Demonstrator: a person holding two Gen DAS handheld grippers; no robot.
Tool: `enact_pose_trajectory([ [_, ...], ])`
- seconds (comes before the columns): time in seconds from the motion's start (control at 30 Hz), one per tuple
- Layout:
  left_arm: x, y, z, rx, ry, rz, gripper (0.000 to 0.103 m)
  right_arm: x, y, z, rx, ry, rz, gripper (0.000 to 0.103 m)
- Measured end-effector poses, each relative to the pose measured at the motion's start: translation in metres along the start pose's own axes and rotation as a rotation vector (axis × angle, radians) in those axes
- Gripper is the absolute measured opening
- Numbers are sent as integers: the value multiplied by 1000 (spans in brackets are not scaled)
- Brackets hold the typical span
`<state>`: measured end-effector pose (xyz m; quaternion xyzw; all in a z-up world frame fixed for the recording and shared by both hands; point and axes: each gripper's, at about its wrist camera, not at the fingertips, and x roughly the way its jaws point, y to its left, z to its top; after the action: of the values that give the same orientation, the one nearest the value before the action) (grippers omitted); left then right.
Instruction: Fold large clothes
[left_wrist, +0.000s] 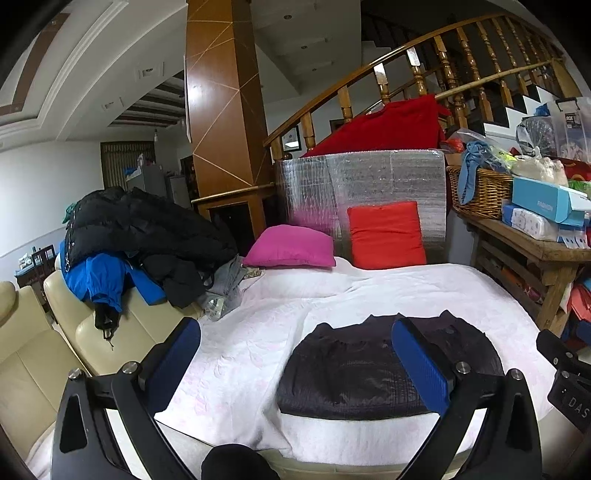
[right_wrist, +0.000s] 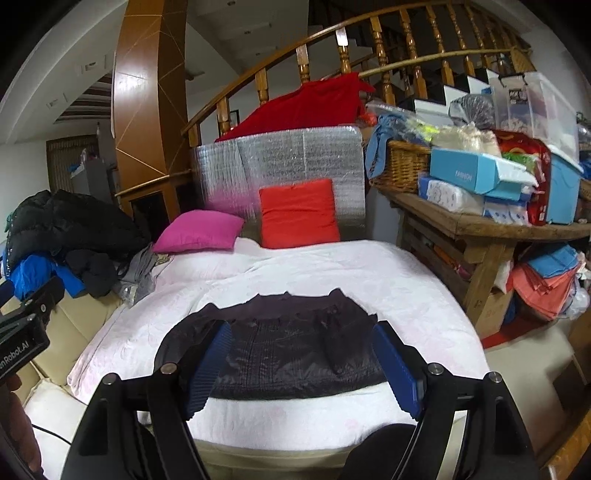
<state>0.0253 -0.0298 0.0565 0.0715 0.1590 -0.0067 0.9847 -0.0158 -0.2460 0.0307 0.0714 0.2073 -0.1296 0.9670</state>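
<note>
A dark quilted jacket (left_wrist: 351, 376) (right_wrist: 280, 354) lies folded into a compact rectangle near the front edge of the white bed cover (left_wrist: 240, 350) (right_wrist: 406, 288). My left gripper (left_wrist: 295, 325) hovers above and short of it, blue pads wide apart, nothing between them; the jacket sits under its right finger. My right gripper (right_wrist: 301, 328) is likewise open and holds nothing, with the jacket framed between its fingers but below them. Each gripper's body shows at the edge of the other's view.
A heap of black and blue clothes (left_wrist: 140, 236) covers the cream sofa (left_wrist: 37, 369) at left. A pink cushion (left_wrist: 291, 246) and a red cushion (left_wrist: 386, 236) lean at the bed's far end. A cluttered wooden table (left_wrist: 535, 247) stands at right.
</note>
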Motion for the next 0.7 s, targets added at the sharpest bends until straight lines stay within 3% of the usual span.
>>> enact_pose_trajectory([
  [0.7,-8,0,1,16,-26,1,103,1,4,-3,-1,19,29,82],
])
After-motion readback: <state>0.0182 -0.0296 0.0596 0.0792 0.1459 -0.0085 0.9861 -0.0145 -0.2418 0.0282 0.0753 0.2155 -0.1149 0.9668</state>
